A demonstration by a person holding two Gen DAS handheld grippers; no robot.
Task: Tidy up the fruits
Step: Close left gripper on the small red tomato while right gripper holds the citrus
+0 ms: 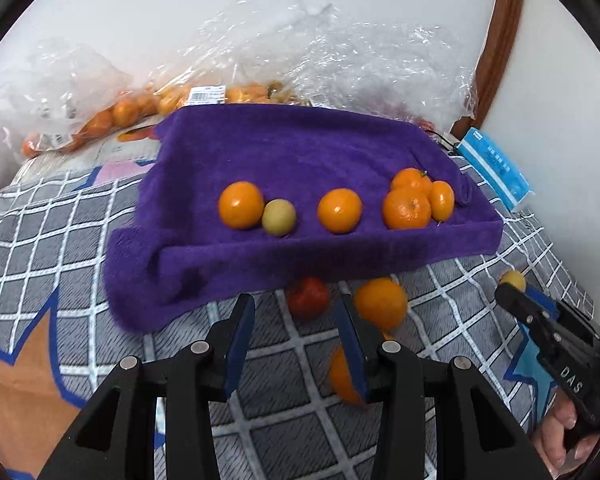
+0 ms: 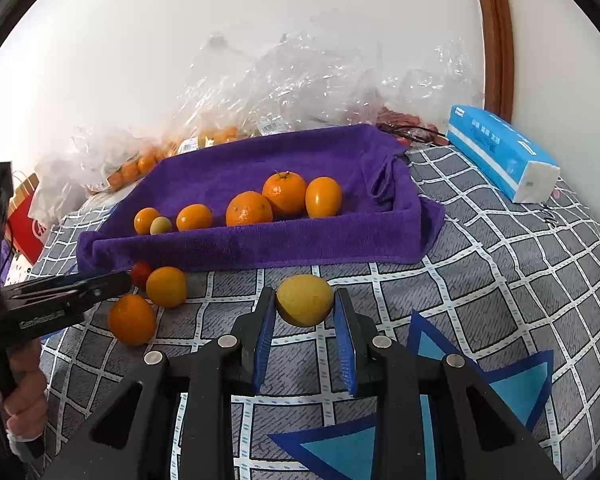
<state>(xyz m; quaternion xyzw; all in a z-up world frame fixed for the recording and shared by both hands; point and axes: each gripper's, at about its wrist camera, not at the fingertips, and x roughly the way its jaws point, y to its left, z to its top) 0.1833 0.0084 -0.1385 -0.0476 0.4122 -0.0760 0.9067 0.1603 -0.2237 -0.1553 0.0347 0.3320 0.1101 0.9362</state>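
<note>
A purple towel (image 1: 292,156) (image 2: 268,160) lines a tray on the bed and holds several oranges (image 1: 241,205) (image 2: 249,209) and one small yellow-green fruit (image 1: 279,217) (image 2: 161,225). In front of it lie a red fruit (image 1: 308,297) (image 2: 141,273) and two oranges (image 1: 381,303) (image 2: 166,286). My left gripper (image 1: 296,312) is open and empty above them; one orange (image 1: 342,378) (image 2: 132,319) sits behind its right finger. My right gripper (image 2: 305,312) is shut on a yellow lemon (image 2: 305,306), which also shows in the left wrist view (image 1: 512,280).
Clear plastic bags (image 1: 300,48) (image 2: 300,80) with more oranges lie behind the towel against the wall. A blue tissue pack (image 1: 496,168) (image 2: 504,152) lies at the right. A red bag (image 2: 26,228) stands at the left. The bed has a grey checked cover (image 1: 40,240) (image 2: 500,264).
</note>
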